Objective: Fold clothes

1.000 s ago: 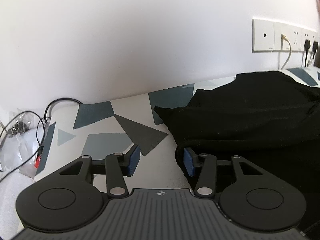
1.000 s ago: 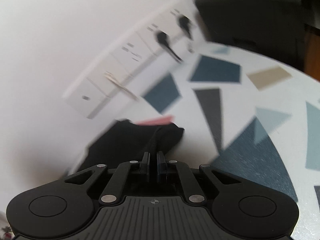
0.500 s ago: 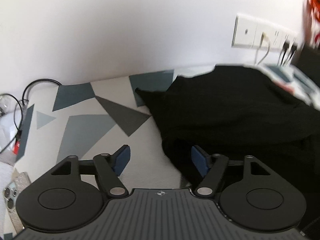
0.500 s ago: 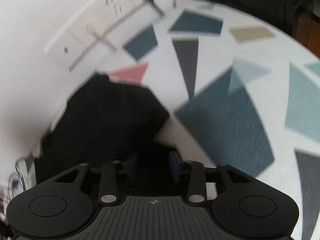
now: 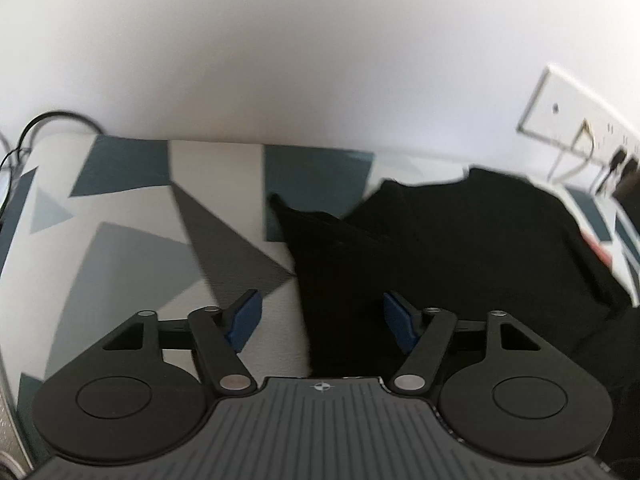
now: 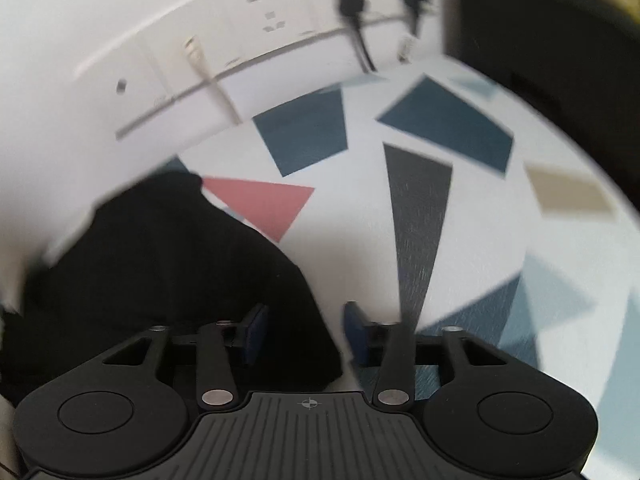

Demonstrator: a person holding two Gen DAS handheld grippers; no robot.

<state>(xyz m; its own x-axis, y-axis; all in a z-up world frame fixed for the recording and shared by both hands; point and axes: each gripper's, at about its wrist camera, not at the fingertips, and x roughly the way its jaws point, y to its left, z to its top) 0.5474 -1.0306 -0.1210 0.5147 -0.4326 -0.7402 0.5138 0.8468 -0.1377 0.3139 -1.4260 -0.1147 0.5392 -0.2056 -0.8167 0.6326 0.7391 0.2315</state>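
Note:
A black garment (image 5: 460, 248) lies in a loose heap on a table covered with a white cloth with geometric patches (image 5: 132, 248). My left gripper (image 5: 322, 320) is open, its blue pads astride the garment's left edge, holding nothing. In the right wrist view the same garment (image 6: 160, 272) fills the lower left. My right gripper (image 6: 306, 334) is open and empty, with the garment's right edge between its pads.
A white wall runs behind the table with a socket strip (image 6: 248, 52) and plugged cables (image 6: 356, 20). A dark box (image 6: 552, 52) stands at the back right. Black cables (image 5: 36, 128) lie at the far left table edge.
My right gripper has let go of the garment and opened. My left gripper opened wider and shifted right over the garment's edge. Both views are blurred by motion.

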